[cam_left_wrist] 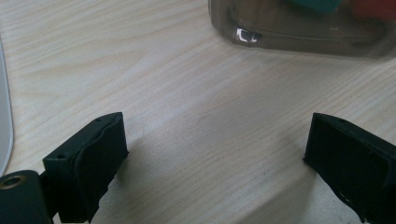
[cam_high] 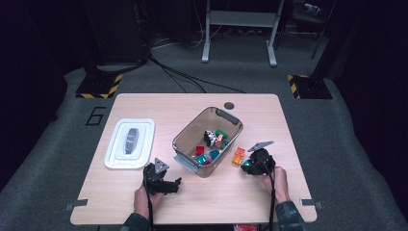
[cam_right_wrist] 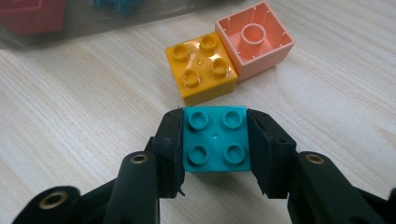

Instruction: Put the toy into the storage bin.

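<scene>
A teal four-stud brick sits on the wooden table, and the pads of my right gripper press on its two sides. Just beyond it a yellow brick lies studs up, touching a pink brick turned hollow side up. From above, my right gripper is to the right of the clear bin, beside the orange-yellow bricks. Left of the bin's near corner my left gripper lies low over the table. Its jaws stand wide apart over bare wood.
The smoky clear bin holds several coloured bricks. A white lid with a grey handle lies at the table's left. The table's front edge runs close behind both hands. Bare wood lies between the two grippers.
</scene>
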